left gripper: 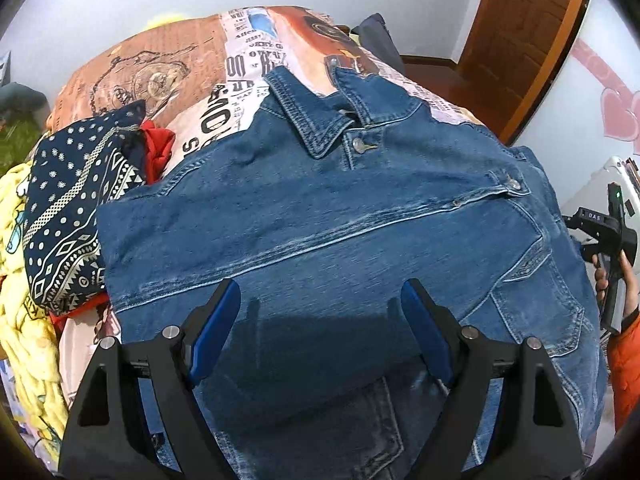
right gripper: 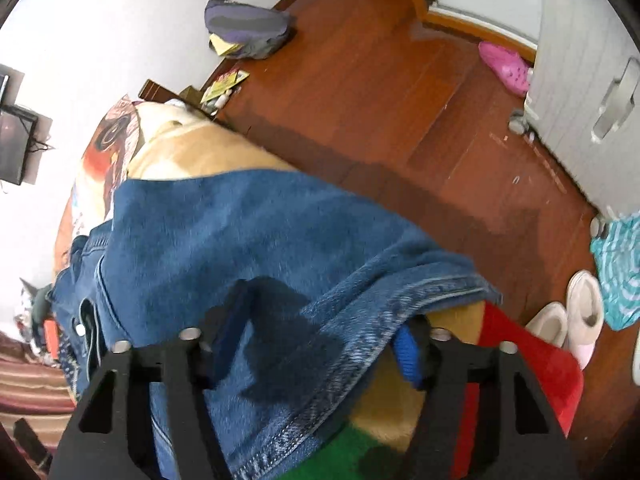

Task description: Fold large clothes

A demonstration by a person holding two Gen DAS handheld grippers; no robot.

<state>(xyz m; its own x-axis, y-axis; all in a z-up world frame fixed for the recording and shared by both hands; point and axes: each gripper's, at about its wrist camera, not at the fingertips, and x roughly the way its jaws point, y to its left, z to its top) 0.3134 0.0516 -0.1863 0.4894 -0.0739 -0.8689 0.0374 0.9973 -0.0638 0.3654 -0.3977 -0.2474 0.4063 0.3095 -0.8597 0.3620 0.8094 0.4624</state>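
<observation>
Printed bedspread [left gripper: 192, 76] bears denim jacket [left gripper: 320, 216].

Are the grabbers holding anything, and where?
Left gripper: nothing, open above the jacket. Right gripper: the jacket's hem sits between its fingers; a firm grip cannot be told.

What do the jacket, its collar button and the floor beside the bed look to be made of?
Denim jacket: blue cotton denim by the look, matte, with faded seams and contrast topstitching.
Collar button: probably metal; small, silvery, shiny.
Floor: reddish-brown wood or wood-look laminate, semi-gloss; plank seams and scuffs show, but which of the two I cannot tell.
</observation>
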